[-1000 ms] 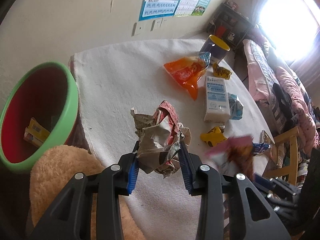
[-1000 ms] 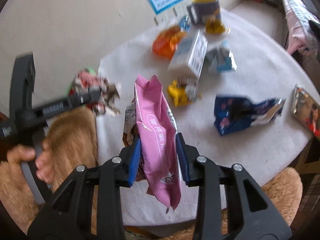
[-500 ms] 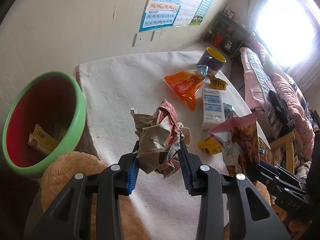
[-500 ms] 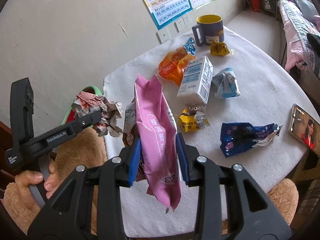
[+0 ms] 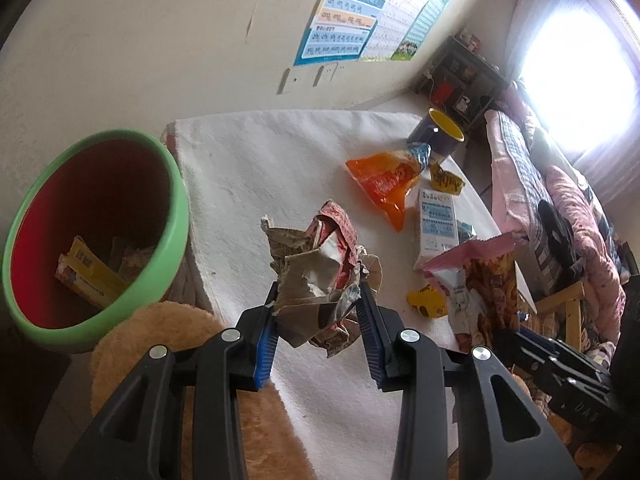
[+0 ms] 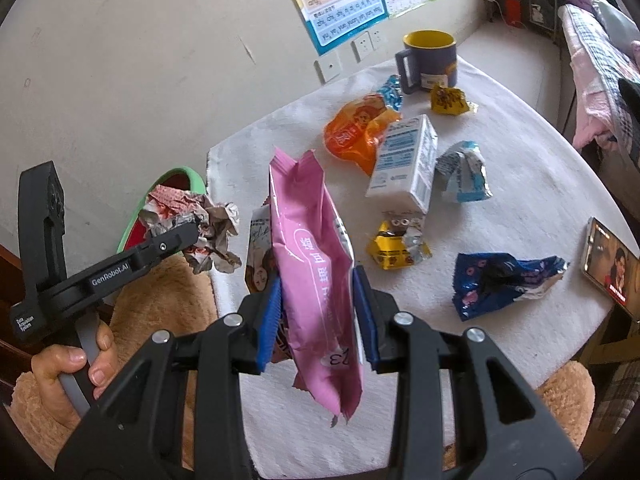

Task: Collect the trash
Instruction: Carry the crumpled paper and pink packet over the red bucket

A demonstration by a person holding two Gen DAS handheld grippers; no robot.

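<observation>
My left gripper is shut on a crumpled paper wad with red and grey print, held above the table's near left edge. The same wad shows in the right wrist view, in front of the bin's rim. My right gripper is shut on a pink snack bag, with another printed wrapper pressed behind it. The green-rimmed red bin stands left of the table and holds a yellow wrapper.
On the white tablecloth lie an orange bag, a white carton, a yellow wrapper, a blue wrapper, a silver-blue wrapper, a mug and a phone. A tan plush cushion sits below the table edge.
Both grippers have drifted slightly left and up with their loads. The bin now sits closer to the middle of the left wrist view, and the pink bag has come into that view at the right.
</observation>
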